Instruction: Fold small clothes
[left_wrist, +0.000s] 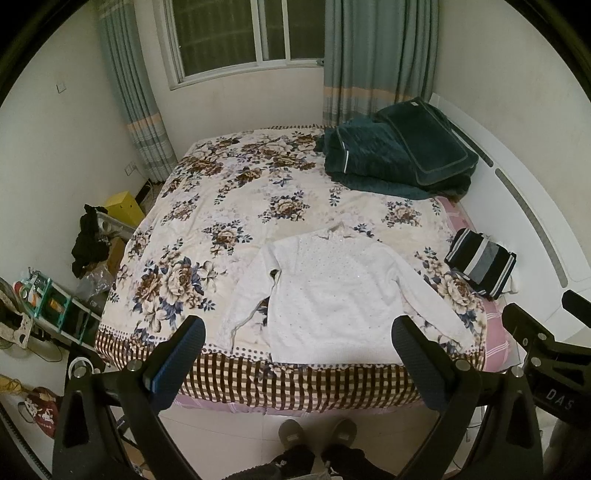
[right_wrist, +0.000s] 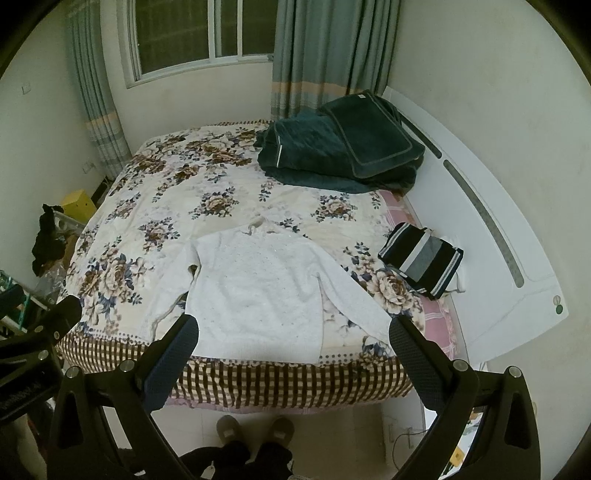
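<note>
A white sweater (left_wrist: 328, 291) is lying flat, sleeves spread, at the near edge of the bed (left_wrist: 229, 206). A striped garment (left_wrist: 480, 264), apparently folded, is sitting right of it. Left gripper (left_wrist: 299, 354) and right gripper (right_wrist: 293, 350) are hanging above, jaws spread, empty.

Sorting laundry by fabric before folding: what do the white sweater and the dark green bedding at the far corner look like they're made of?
The white sweater looks like a soft knit, matte, with a fine nubby texture and small glinting dots across the chest, possibly beads or sequins. The dark green bedding looks like plush velvet or fleece: deep pile, soft sheen, quilted lines and pale piping. The exact fibre of either cannot be told from here.
</note>
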